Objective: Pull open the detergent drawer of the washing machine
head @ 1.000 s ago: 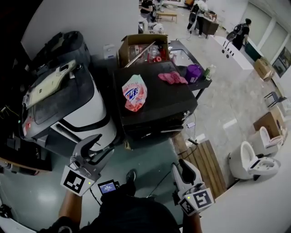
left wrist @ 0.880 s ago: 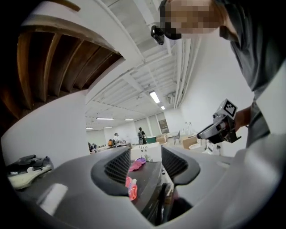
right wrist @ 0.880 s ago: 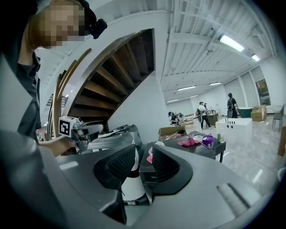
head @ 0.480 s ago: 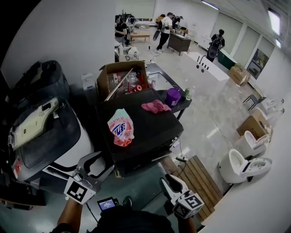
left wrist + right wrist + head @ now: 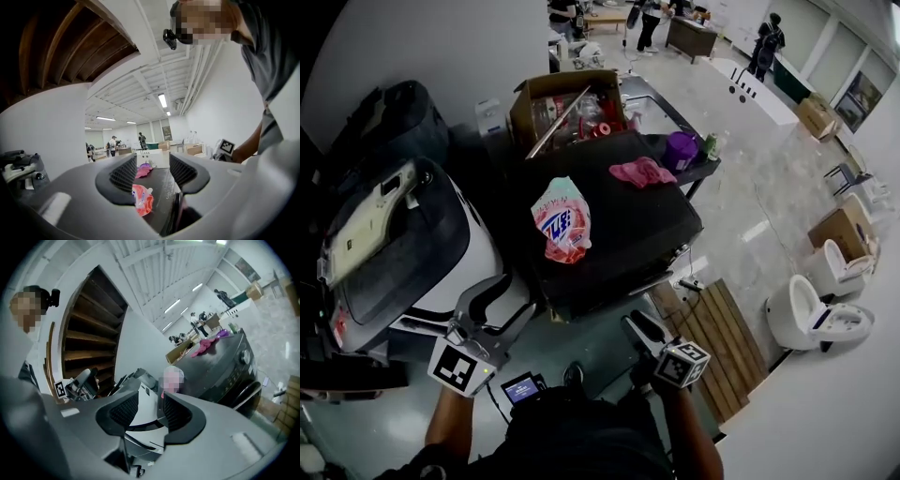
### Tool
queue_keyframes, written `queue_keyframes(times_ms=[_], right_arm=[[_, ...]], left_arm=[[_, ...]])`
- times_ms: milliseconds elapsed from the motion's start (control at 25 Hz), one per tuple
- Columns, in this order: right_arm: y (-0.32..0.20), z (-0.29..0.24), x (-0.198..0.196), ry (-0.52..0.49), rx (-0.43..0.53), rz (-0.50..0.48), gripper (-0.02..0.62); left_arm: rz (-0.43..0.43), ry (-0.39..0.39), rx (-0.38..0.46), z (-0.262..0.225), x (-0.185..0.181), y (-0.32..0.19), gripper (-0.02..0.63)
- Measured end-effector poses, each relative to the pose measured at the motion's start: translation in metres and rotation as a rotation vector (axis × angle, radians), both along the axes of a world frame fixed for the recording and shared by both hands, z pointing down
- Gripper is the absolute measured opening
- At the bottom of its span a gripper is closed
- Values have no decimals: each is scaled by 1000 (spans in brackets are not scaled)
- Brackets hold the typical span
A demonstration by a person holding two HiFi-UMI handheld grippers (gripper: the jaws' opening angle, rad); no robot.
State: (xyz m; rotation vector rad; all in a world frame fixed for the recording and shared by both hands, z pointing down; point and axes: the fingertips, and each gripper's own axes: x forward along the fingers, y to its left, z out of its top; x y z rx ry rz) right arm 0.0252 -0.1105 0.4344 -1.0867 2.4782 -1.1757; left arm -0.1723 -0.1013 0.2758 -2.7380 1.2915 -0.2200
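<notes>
While the left gripper (image 5: 508, 300) gaped empty and the right gripper (image 5: 635, 323) had just been opening its jaws on nothing, both hung short of the washing machine (image 5: 628, 234), whose front detergent drawer evidently was not yet pulled.

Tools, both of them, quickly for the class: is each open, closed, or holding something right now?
Left tool: open, nothing between its jaws.
Right tool: open, jaws have just been opening, nothing between them.
</notes>
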Motion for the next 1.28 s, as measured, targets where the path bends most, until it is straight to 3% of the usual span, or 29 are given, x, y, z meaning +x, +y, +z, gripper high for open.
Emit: queue_keyframes(times_ms=[320, 480, 640, 1040, 1280], right_arm=[[-36, 127, -38, -158, -150, -103, 185], [-52, 188, -48, -234, -248, -73, 199], [-74, 226, -49, -313, -282, -4, 201], [-107, 258, -48, -538, -226, 86, 249], [-110, 259, -52, -686, -150, 46, 247]], left_arm=[[-95, -45, -97, 27, -12, 3, 267], [-128, -75, -138, 41, -18, 4, 268], [-151, -102, -168, 54, -25, 0, 268], [-177, -174, -279, 93, -44, -1, 268], [-163, -205, -320, 114, -51, -2, 268]])
